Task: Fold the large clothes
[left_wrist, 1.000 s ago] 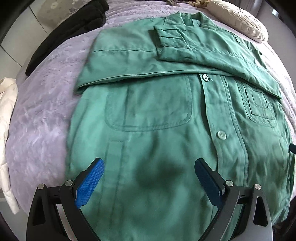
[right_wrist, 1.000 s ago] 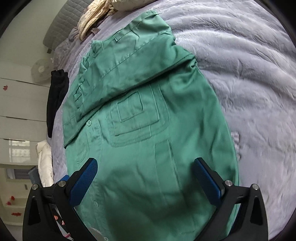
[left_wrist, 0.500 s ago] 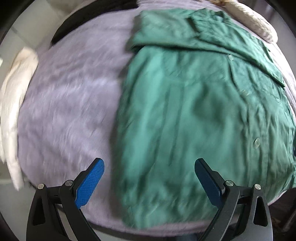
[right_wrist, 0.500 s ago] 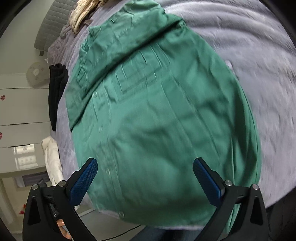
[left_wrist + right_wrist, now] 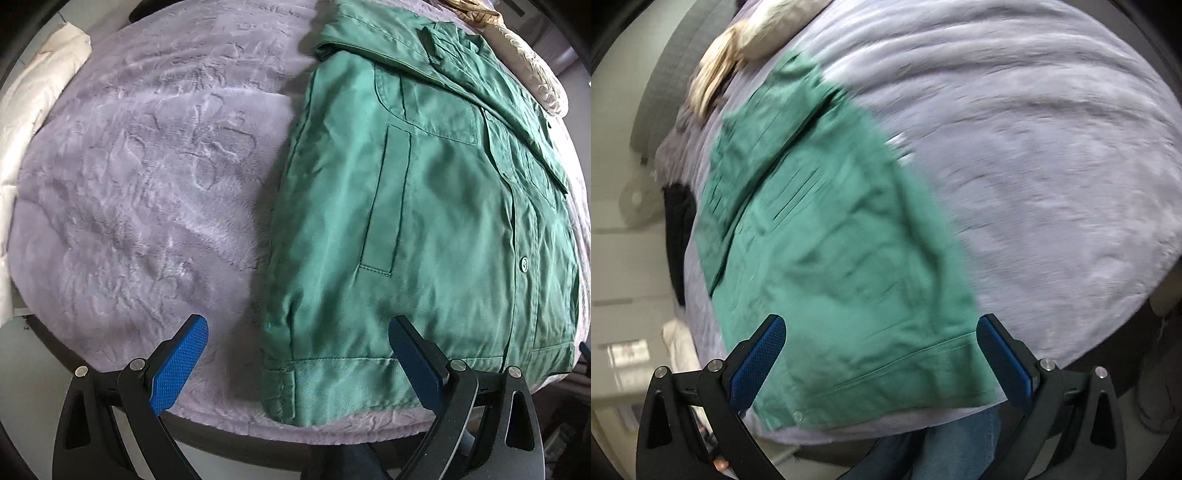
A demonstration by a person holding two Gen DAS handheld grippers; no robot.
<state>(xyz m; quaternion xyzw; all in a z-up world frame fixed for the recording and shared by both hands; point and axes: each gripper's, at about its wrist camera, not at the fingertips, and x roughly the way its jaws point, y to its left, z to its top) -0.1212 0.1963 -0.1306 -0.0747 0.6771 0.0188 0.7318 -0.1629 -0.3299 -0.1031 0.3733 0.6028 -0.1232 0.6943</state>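
Lying on a lilac blanket [image 5: 140,177], a green jacket [image 5: 436,206] has sleeves folded in; a cream pillow [image 5: 535,74] sits beyond. Left gripper [image 5: 295,354] and right gripper [image 5: 881,354] hover spread wide, empty, over its hem.

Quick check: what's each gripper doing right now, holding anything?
Left gripper: open, holding nothing, above the green jacket hem corner.
Right gripper: open, holding nothing, over the jacket's hem.
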